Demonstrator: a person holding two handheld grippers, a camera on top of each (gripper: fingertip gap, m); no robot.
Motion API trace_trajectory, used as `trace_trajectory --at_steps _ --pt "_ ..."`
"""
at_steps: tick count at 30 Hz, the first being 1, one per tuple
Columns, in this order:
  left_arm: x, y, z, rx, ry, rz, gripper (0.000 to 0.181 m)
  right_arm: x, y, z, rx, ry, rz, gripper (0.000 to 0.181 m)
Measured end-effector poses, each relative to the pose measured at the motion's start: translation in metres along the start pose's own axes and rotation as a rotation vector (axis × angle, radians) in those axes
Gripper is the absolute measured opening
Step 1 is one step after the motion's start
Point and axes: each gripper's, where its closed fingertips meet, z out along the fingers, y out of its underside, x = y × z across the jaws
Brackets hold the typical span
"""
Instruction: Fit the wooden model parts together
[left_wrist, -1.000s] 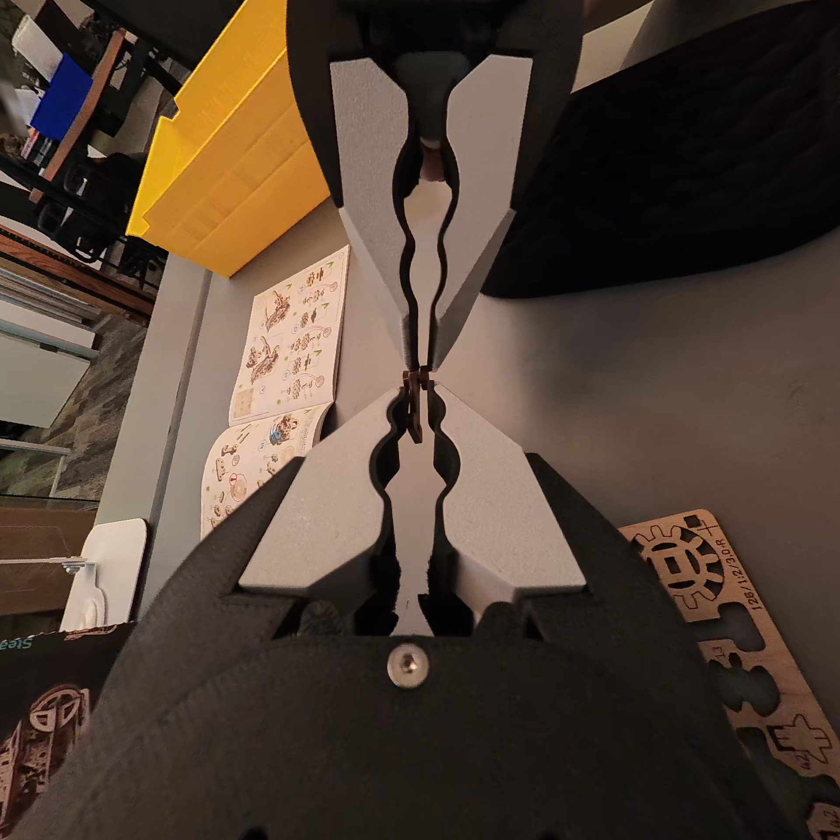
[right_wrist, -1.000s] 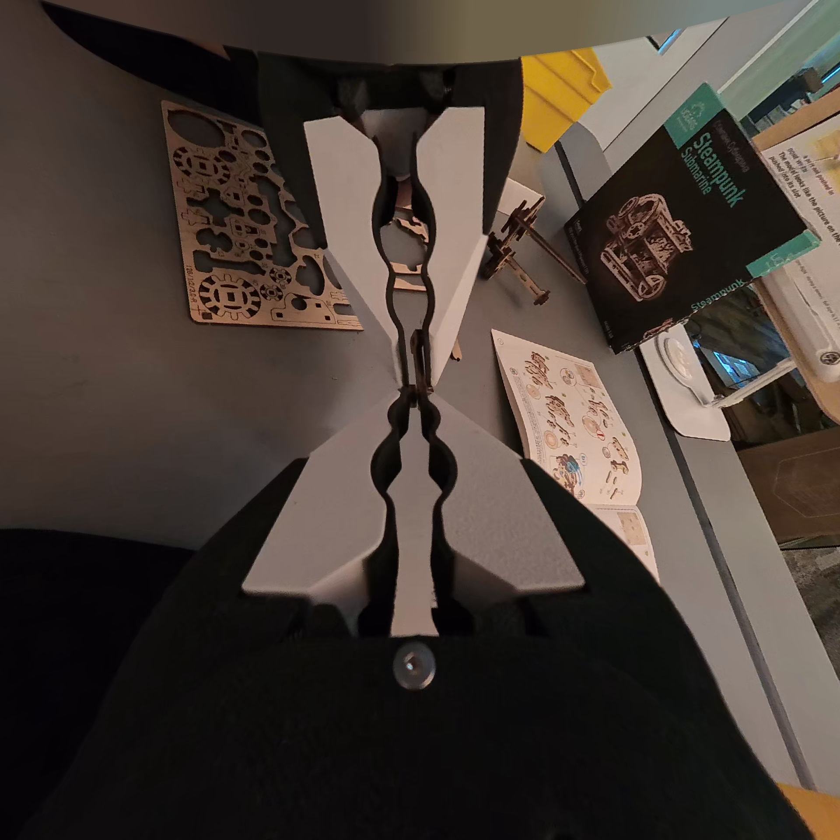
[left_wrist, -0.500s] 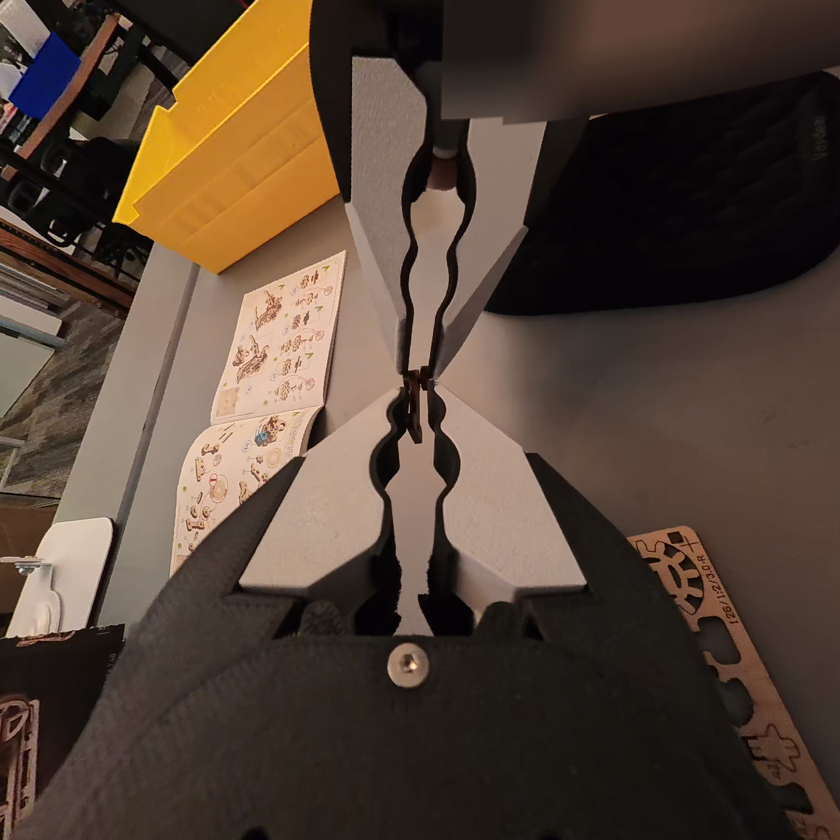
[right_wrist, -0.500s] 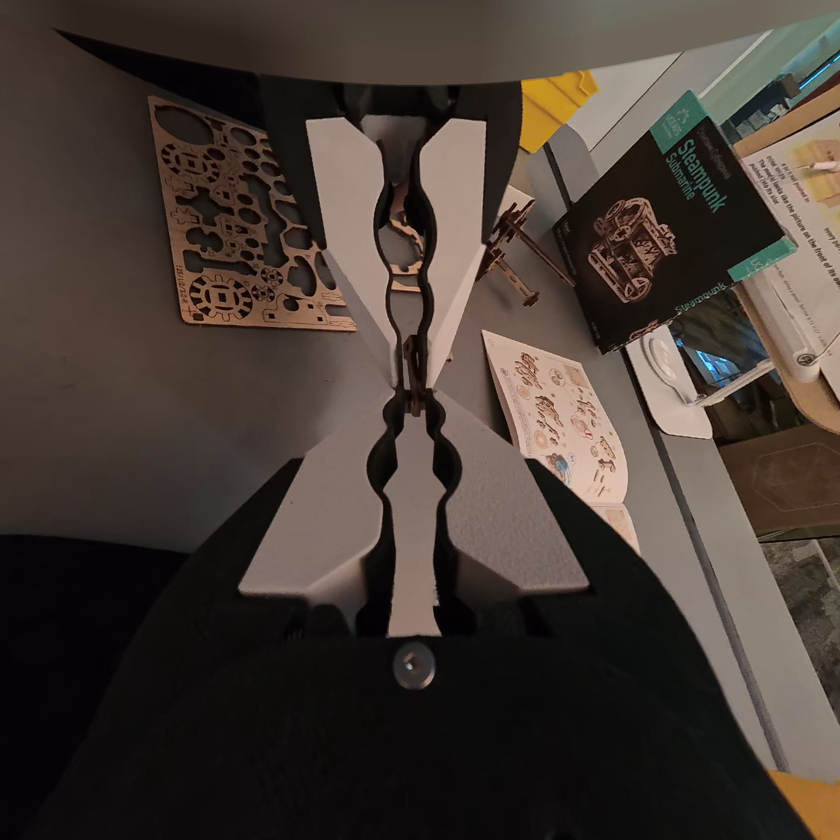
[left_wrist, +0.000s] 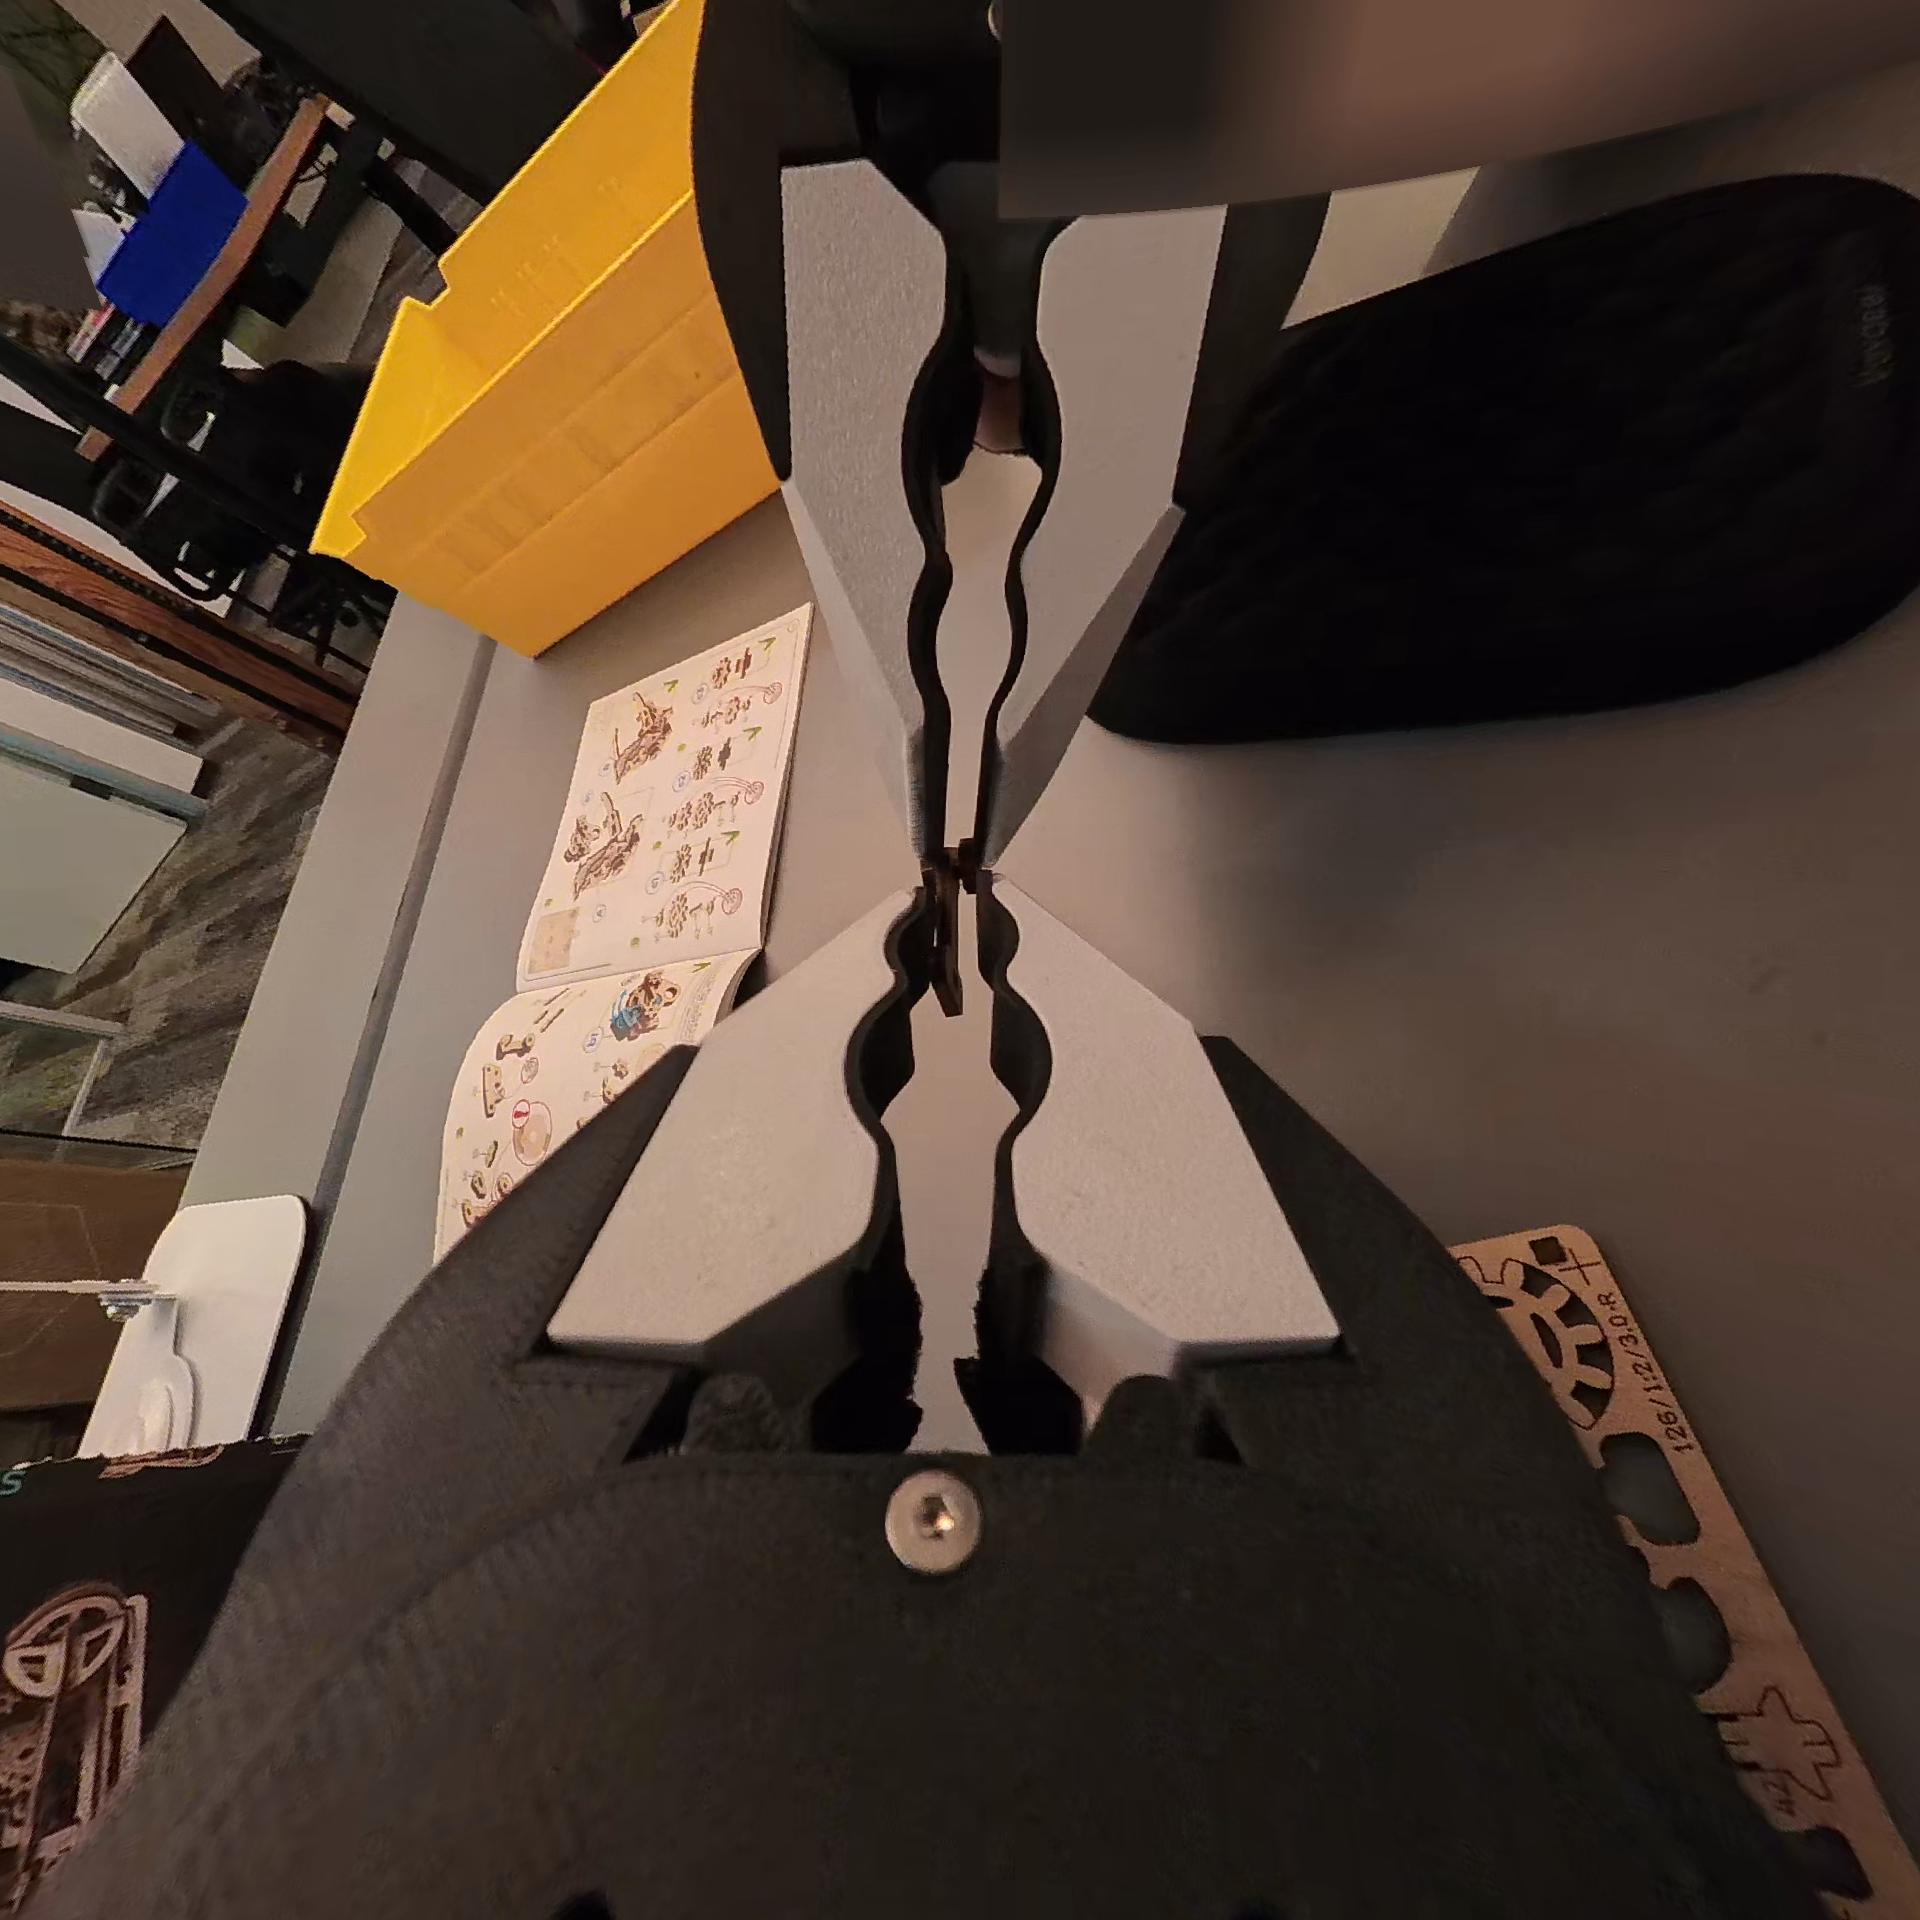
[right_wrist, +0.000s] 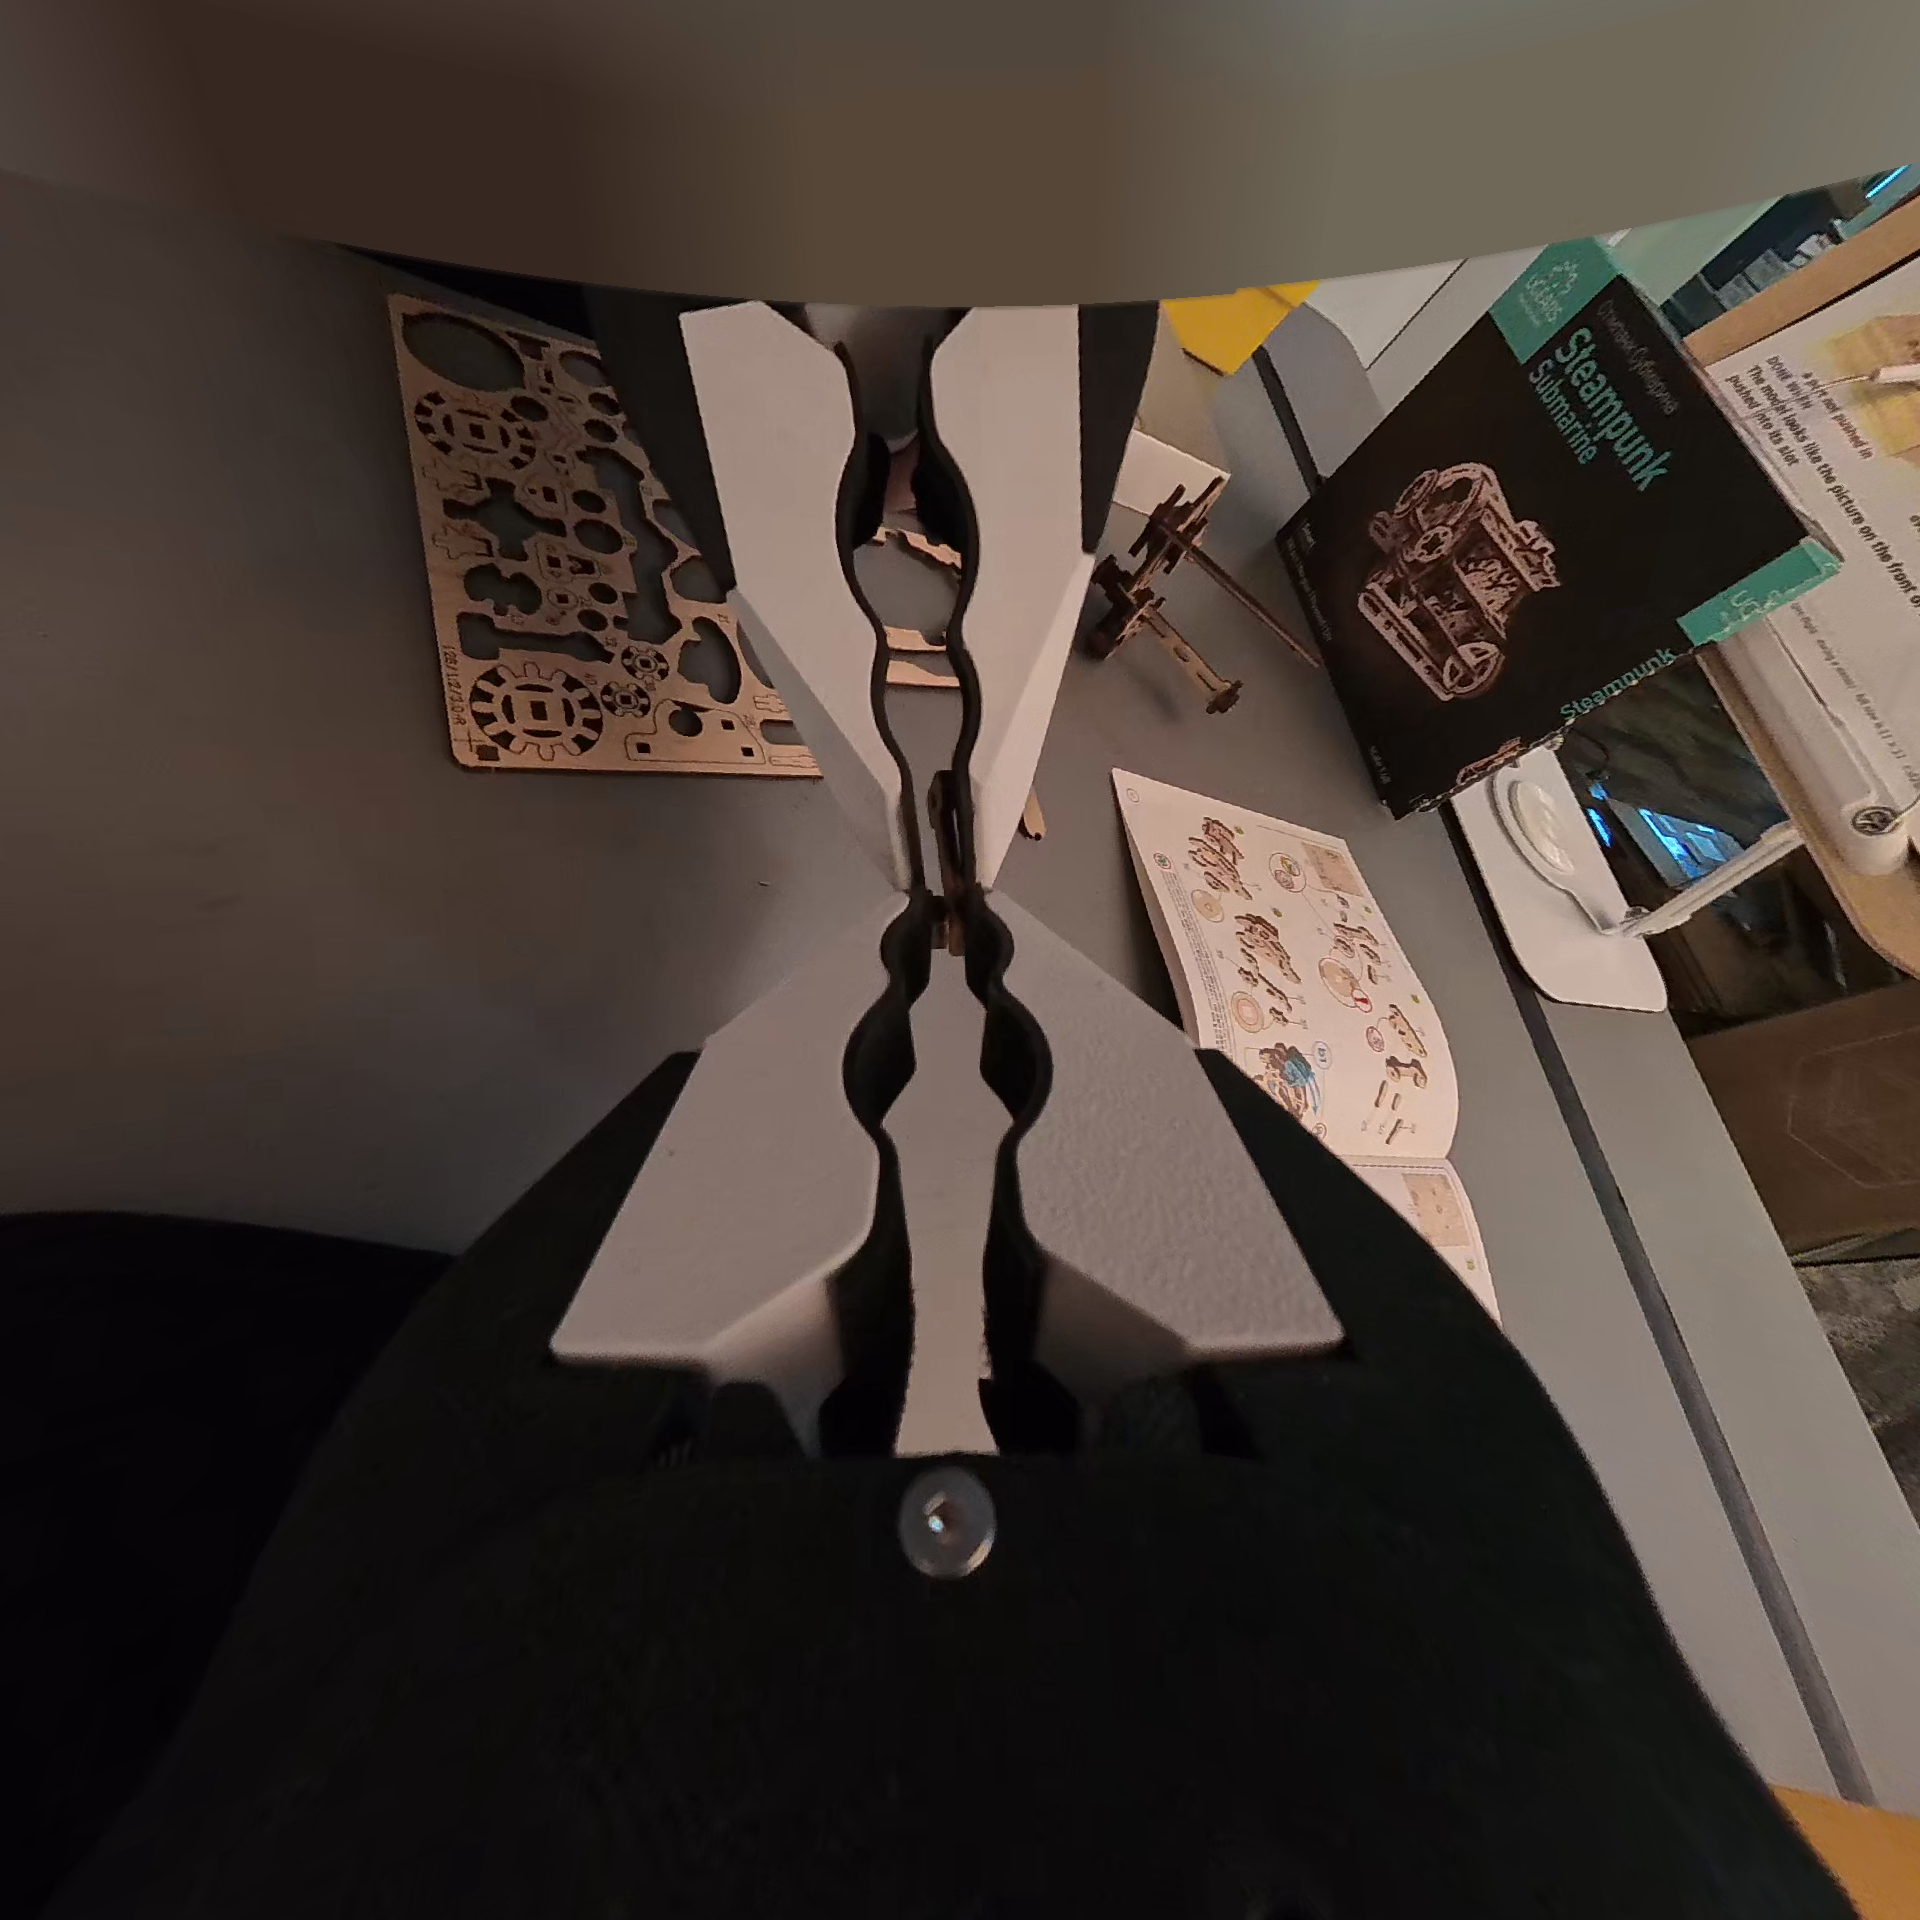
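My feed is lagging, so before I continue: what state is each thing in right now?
Left tongs: shut on a small wooden part.
Right tongs: shut on another small part.
Instruction booklet: open, flat on table.
Wooden parts sheet: flat, many pieces punched out.
Partly built model: standing on table.

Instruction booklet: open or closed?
Open. The instruction booklet lies spread flat on the grey table, two illustrated pages showing either side of its fold, beside the yellow bin.

Right gripper (right_wrist: 943, 914) and left gripper (right_wrist: 940, 868) meet tip to tip, jaws pinching a small wooden part (right_wrist: 945, 831) above the tabletop (right_wrist: 260, 935), cut-out sheet (right_wrist: 551, 582) behind.
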Motion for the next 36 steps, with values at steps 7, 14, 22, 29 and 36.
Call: trace_trajectory --at_steps 7,14,22,29,36 --pt "-0.002 0.000 0.000 -0.003 -0.015 0.008 0.005 0.002 -0.001 0.000 0.007 0.015 -0.002 0.003" --pt "-0.010 -0.012 -0.008 0.053 -0.119 0.129 0.006 0.008 -0.011 -0.011 0.080 0.043 -0.064 0.008" --pt "-0.012 -0.015 -0.010 0.063 -0.141 0.148 0.005 0.010 -0.013 -0.012 0.058 0.117 -0.164 0.005" --pt "-0.014 -0.019 -0.012 0.072 -0.148 0.123 0.005 0.010 -0.017 -0.015 0.054 0.143 -0.201 0.000" --pt "-0.018 -0.022 -0.015 0.102 -0.164 0.131 0.005 0.021 -0.017 -0.017 0.065 0.173 -0.140 0.015"
